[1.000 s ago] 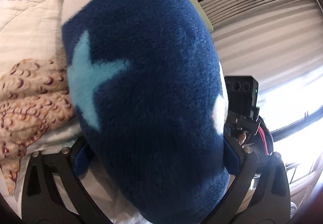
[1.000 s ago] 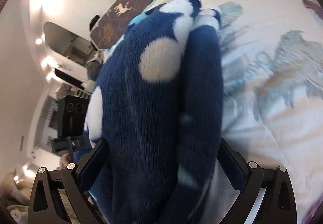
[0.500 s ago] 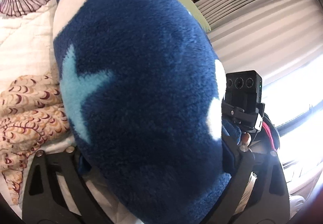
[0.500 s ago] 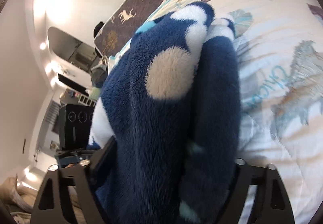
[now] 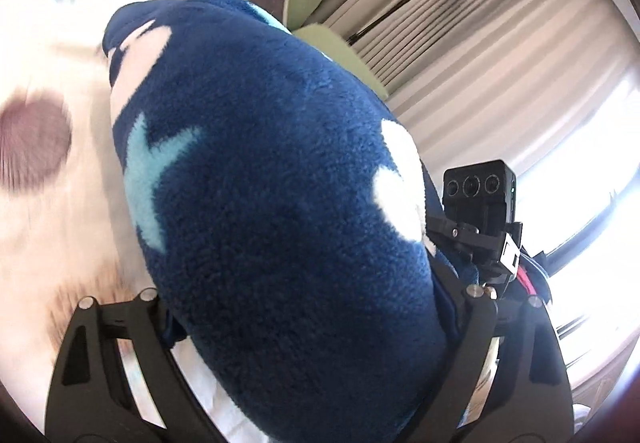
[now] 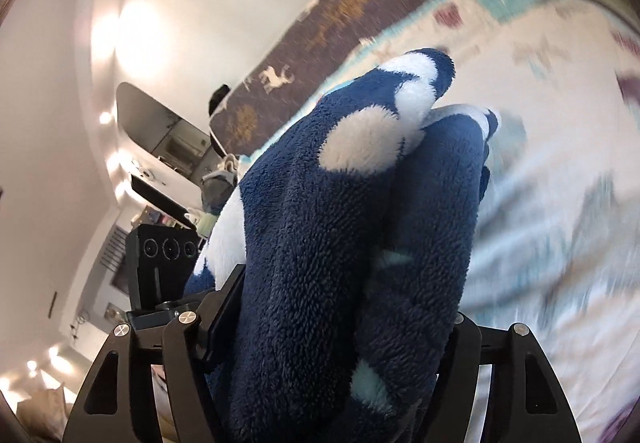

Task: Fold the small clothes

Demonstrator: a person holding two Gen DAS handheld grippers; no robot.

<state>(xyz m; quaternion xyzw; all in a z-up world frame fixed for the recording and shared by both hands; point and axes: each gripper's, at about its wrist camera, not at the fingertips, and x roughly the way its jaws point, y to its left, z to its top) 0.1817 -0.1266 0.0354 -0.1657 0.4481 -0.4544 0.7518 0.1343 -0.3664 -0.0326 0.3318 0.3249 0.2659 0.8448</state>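
You have the folded navy fleece garment (image 5: 280, 203) bunched between both grippers, above the seashell quilt (image 5: 48, 203); the left gripper (image 5: 308, 307) and the right gripper (image 6: 340, 323) each have their jaws closing on its thick folds; this looks like the carrying step; next, keep both grips firm and set it down flat.

A bed under a white quilt (image 5: 48, 203) with blurred, seemingly shell-patterned prints; a brown blanket (image 6: 320, 23) lies beyond.
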